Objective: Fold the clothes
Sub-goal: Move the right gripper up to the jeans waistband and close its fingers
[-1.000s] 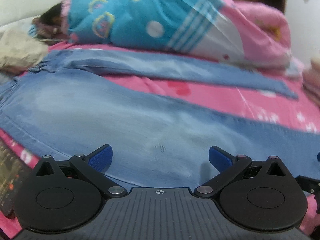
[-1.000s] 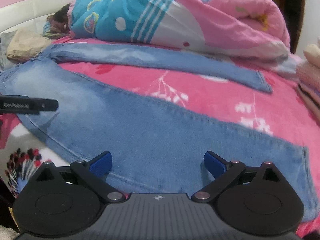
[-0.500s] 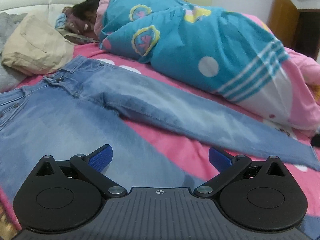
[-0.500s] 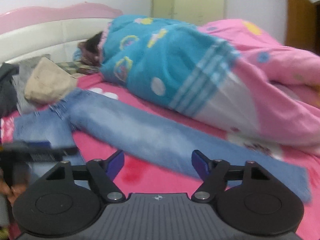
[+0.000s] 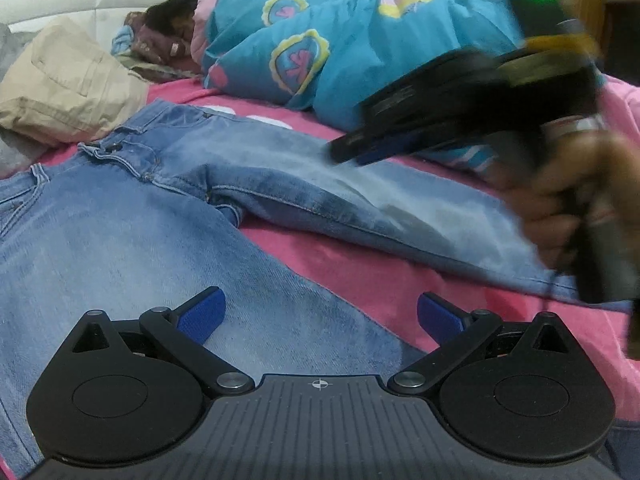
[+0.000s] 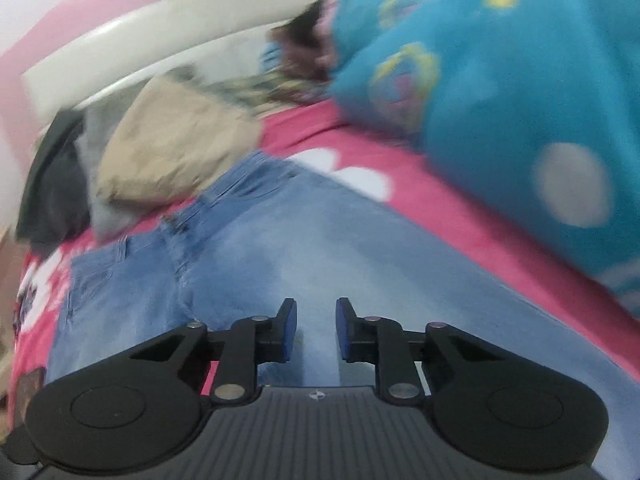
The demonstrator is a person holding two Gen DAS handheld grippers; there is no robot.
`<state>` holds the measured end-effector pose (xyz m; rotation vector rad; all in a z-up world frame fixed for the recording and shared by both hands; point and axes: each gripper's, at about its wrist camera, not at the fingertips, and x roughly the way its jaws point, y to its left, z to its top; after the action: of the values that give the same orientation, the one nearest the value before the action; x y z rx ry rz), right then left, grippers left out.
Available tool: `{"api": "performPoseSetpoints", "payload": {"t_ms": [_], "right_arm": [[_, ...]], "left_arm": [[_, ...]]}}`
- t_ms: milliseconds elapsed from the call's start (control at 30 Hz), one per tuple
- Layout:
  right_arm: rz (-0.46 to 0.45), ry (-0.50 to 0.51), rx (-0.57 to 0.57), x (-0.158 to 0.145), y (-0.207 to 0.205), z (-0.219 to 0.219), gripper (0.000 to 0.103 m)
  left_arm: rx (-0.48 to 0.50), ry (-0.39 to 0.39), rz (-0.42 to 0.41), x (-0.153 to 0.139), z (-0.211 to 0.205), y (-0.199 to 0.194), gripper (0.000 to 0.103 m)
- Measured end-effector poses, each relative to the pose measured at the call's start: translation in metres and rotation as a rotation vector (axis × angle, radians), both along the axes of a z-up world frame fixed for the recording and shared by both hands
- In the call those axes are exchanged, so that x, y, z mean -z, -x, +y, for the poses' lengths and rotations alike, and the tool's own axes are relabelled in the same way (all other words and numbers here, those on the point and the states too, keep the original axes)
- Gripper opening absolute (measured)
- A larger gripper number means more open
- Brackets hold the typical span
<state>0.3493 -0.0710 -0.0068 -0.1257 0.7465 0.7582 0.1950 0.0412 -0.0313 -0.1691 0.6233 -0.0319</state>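
Observation:
Light blue jeans (image 5: 120, 240) lie flat on the pink bedsheet (image 5: 380, 280), waistband to the left, legs spread apart. My left gripper (image 5: 320, 306) hangs open and wide over the near leg, holding nothing. A hand (image 5: 560, 208) holds my right gripper (image 5: 352, 152) above the far leg (image 5: 320, 184); it looks blurred there. In the right wrist view the right gripper (image 6: 316, 320) points down at the jeans (image 6: 320, 240) near the crotch. Its blue pads (image 6: 289, 328) stand close together with a narrow gap and nothing between them.
A person lies under a blue patterned quilt (image 5: 360, 40) along the far side of the bed. A beige garment (image 5: 68, 80) sits by the waistband. Grey and dark clothes (image 6: 56, 184) are piled at the white headboard (image 6: 160, 40).
The right gripper swung left over the far leg toward the waistband, and its fingers narrowed from wide apart to a small gap. The left gripper moved closer to the crotch, still wide open.

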Motion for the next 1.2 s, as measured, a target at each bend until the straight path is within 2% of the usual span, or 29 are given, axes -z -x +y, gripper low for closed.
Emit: {"api": "performPoseSetpoints", "payload": {"t_ms": [133,333,400,467,533,633,800,867,1200], "right_arm": [[-0.095,0.135,-0.138,0.033,0.015,0.023,0.021],[-0.174,0.051,-0.174,-0.003,0.014,0.042,0.018],[-0.165,0.046,-0.224,0.004,0.012,0.056,0.017],[-0.137,0.12,-0.301,0.028,0.013,0.073,0.014],[-0.175,0.157,-0.324,0.044,0.02,0.078,0.013],[-0.172,0.115,-0.32,0.032,0.019,0.079,0.009],[-0.167,0.043,-0.313,0.014,0.016,0.08,0.009],[-0.127,0.049,-0.335,0.023,0.016,0.083,0.008],[-0.034,0.01,-0.383,0.025,0.012,0.089,0.008]], "left_arm": [[-0.003,0.004,0.002,0.0,0.001,0.0,0.103],[-0.01,0.0,0.0,0.0,0.001,0.0,0.103],[-0.014,0.006,-0.002,0.001,0.003,0.001,0.103],[-0.015,0.01,-0.003,0.002,0.004,0.001,0.103],[-0.016,0.011,-0.001,0.002,0.004,0.001,0.103],[-0.019,0.014,-0.001,0.002,0.005,0.002,0.103],[-0.025,0.006,-0.002,0.002,0.005,0.003,0.103],[-0.027,-0.006,-0.001,0.003,0.003,0.003,0.103],[-0.041,-0.005,0.013,0.004,0.006,0.003,0.103]]}}
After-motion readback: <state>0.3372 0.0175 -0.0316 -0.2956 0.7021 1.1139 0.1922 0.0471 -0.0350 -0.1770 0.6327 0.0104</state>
